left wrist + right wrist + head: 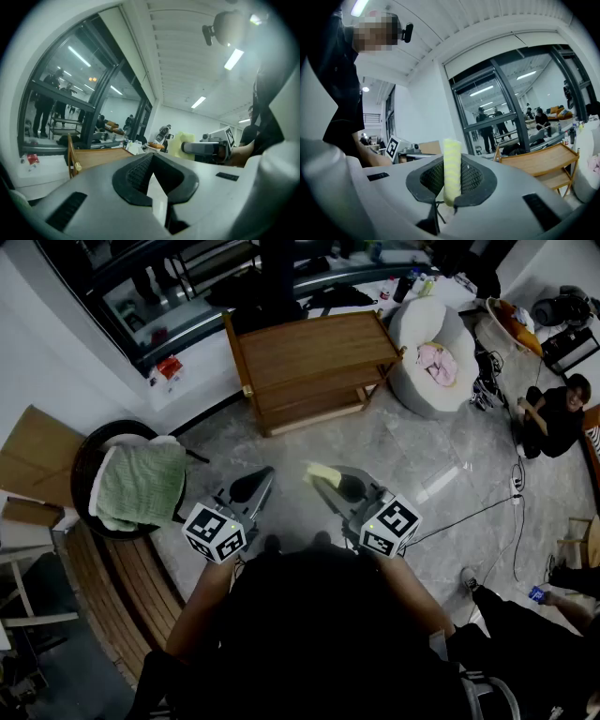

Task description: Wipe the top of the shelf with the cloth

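Right gripper view shows the right gripper (450, 183) clamped on a folded yellow cloth (452, 161), which stands upright between its jaws. The left gripper (157, 180) has its jaws together with nothing between them. Both hang above the floor (412, 460), well apart from the wooden shelf (314, 352) ahead.

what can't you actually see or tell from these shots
shelf: dust or stains on its top are too small in the head view; the lower levels sit hidden under the top board.
cloth: the right gripper view shows only its edge between the fingers; the right gripper covers part of it in the head view.
basket: the green towel hides its contents.
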